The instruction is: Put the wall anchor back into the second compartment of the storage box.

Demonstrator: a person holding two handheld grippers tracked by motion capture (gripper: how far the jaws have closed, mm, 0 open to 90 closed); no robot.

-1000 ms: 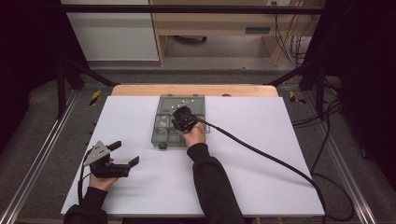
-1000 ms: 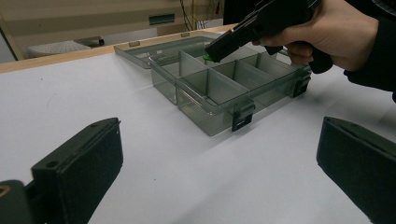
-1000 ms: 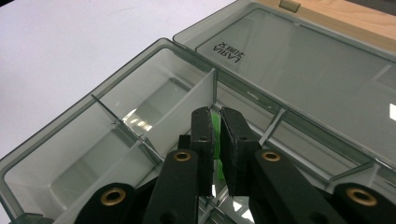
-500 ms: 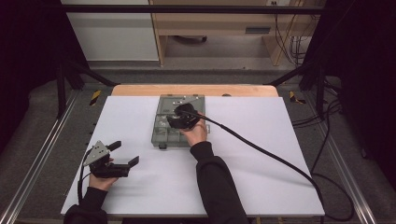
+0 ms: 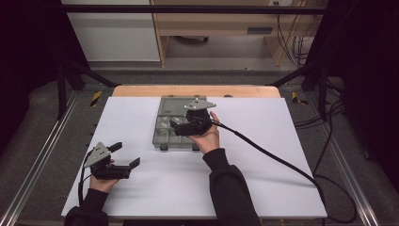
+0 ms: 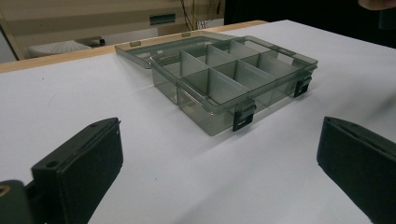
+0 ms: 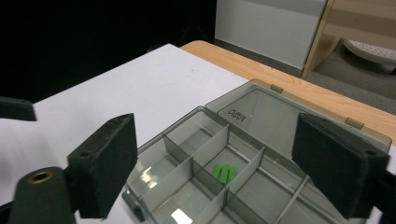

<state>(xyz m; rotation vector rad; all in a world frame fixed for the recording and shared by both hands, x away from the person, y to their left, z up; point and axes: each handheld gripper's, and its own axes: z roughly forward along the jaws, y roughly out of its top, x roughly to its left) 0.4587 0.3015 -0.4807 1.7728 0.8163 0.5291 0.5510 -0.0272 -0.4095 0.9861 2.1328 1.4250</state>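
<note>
Compartment box seen open at table's far middle, lid laid back. Green pieces lying in middle compartment, below and ahead of right gripper; jaws just spread, nothing between. Left gripper parked well apart, jaws wide, empty. Right hand judged nearer.

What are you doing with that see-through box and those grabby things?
A person holds tongs in each hand at a white table. The right tongs hang over an open plastic box with little compartments; their jaws have just been opening, with nothing between them. Small green pieces lie in one compartment below. The left tongs wait open above the table, off to the box's side.
</note>
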